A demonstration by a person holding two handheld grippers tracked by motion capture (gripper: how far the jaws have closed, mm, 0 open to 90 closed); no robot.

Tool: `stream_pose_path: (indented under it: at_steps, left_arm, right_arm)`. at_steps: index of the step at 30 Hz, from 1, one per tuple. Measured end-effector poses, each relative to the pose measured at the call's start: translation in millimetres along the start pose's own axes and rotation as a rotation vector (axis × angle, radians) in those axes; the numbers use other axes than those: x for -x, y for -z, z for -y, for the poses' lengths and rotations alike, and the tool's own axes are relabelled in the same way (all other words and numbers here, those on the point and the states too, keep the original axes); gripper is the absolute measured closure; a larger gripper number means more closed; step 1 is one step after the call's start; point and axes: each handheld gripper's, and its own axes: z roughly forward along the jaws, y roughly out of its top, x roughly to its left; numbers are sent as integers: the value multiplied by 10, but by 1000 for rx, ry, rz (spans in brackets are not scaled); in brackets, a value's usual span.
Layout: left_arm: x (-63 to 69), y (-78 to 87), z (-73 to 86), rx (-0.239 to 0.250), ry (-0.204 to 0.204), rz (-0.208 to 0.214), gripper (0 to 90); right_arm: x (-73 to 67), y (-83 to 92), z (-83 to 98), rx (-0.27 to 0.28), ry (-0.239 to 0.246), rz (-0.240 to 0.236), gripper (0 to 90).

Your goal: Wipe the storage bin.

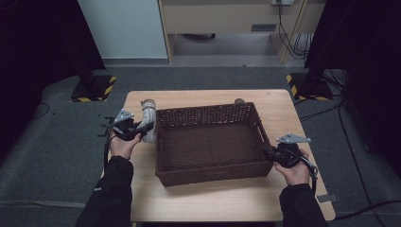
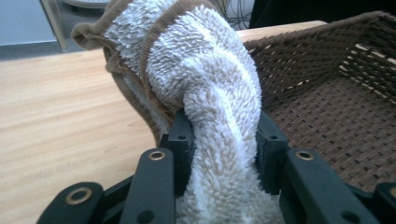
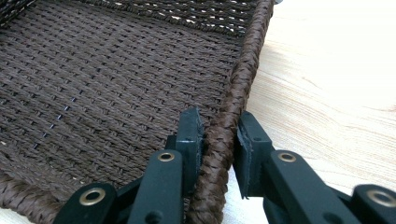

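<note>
A dark brown wicker basket (image 1: 166,176) stands in the middle of the wooden table (image 1: 217,198). Just left of the basket, my left gripper (image 1: 144,127) is shut on a rolled white towel with a tan edge (image 1: 148,116). In the left gripper view the towel (image 2: 205,79) bulges up between the two black jaws, beside the basket's wall (image 2: 299,65). My right gripper (image 1: 269,152) is shut on the basket's right rim near the front corner. In the right gripper view the braided rim (image 3: 233,102) runs between the pads, one jaw inside the basket and one outside.
A small round object (image 1: 239,100) lies on the table behind the basket. Stands with yellow-black striped bases (image 1: 94,88) (image 1: 309,86) sit on the grey floor beyond the table. Cables (image 1: 350,142) trail on the floor at right. A wooden cabinet (image 1: 227,21) stands at the back.
</note>
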Motion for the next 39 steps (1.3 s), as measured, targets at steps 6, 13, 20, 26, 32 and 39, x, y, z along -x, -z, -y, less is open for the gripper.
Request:
stream_pose_path:
  at_steps: [6,13,20,26,32,39]
  left_arm:
    - [-20,-135,109,-43,-5,-14,649]
    - [-20,-361,443,-172,-23,-24,649]
    - [-35,-163,433,-141,1,-3,647]
    - [73,184,435,-76,-2,62,646]
    - [143,205,365,-41,-10,84,646]
    - [137,-46,246,-15,-2,74,645]
  right_arm:
    - [-6,4,0,0,7,0,739]
    - [-20,10,9,5,1,7,740]
    - [-1,78,-52,23,-1,-5,671]
    - [50,150,-184,88,-3,-11,658]
    - [74,-15,-175,7,18,-12,656]
    - [57,20,-124,-6,-27,10,669]
